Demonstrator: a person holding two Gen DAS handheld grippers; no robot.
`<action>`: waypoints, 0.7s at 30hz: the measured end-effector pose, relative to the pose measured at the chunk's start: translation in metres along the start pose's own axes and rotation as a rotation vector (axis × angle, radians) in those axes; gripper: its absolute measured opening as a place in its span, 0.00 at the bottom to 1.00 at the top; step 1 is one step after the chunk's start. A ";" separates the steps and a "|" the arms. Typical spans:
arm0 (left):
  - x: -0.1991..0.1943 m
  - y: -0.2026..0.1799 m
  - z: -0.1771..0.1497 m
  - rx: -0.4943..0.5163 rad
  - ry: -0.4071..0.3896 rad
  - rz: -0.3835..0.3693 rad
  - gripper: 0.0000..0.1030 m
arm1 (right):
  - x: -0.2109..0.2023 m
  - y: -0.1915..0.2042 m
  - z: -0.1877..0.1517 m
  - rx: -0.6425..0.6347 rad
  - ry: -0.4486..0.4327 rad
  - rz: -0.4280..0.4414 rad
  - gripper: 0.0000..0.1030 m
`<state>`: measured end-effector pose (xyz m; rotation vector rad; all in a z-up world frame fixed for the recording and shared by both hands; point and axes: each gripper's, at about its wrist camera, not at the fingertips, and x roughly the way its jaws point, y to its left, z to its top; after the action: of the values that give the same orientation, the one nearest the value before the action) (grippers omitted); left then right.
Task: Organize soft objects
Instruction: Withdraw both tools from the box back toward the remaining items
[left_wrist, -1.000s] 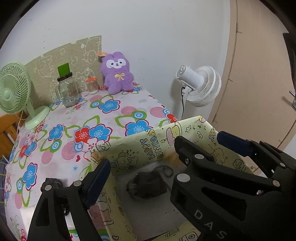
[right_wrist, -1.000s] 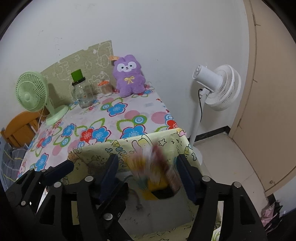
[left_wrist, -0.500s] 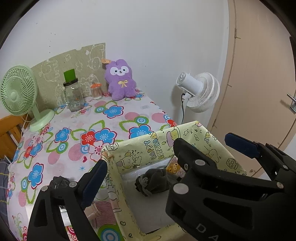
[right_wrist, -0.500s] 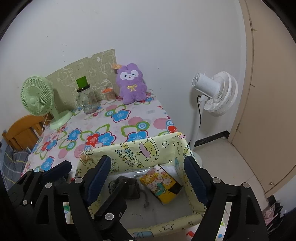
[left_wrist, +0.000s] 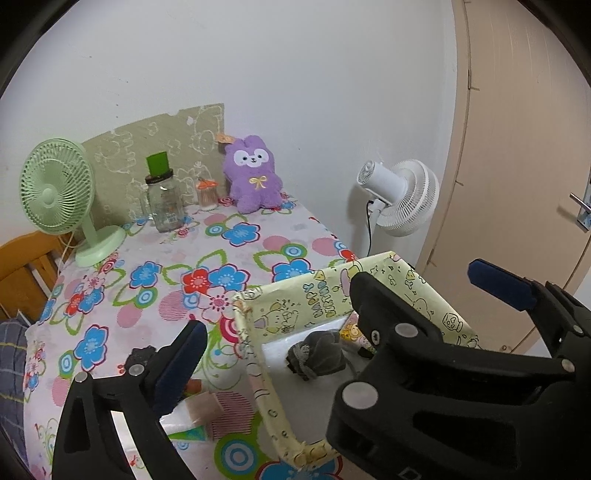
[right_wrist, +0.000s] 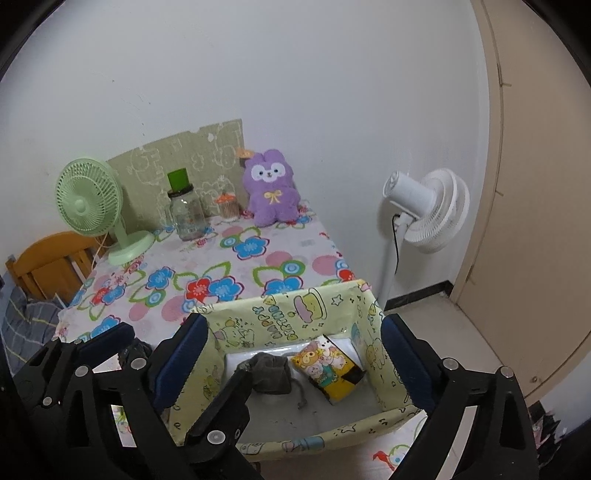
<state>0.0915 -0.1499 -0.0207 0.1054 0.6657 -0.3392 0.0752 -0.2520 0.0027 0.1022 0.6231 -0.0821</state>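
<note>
Both tools have just been opening and stand wide with nothing between the pads: the left tool (left_wrist: 332, 299) and the right tool (right_wrist: 293, 354) hang over the near end of the floral-clothed worktop (left_wrist: 155, 251).

Below them, the pale yellow cartoon-printed fabric box (right_wrist: 291, 314) holds a grey drawstring cloth pouch (right_wrist: 271, 376) on the left. A yellow cartoon-printed soft packet (right_wrist: 327, 373) lies just to the pouch's right.

A purple plush rabbit (right_wrist: 271, 188) sits upright at the far edge against the wall. It looks light and squashy, so a pinch across its body should hold.
</note>
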 end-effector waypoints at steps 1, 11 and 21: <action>-0.003 0.001 0.000 -0.001 -0.005 0.006 1.00 | -0.003 0.001 0.000 -0.001 -0.008 0.001 0.95; -0.030 0.015 -0.006 -0.009 -0.044 0.023 1.00 | -0.026 0.023 -0.003 -0.042 -0.055 0.015 1.00; -0.054 0.030 -0.016 -0.014 -0.084 0.061 1.00 | -0.041 0.045 -0.009 -0.077 -0.054 0.046 1.00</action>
<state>0.0526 -0.1031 -0.0002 0.0972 0.5802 -0.2788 0.0421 -0.2041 0.0228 0.0397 0.5693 -0.0164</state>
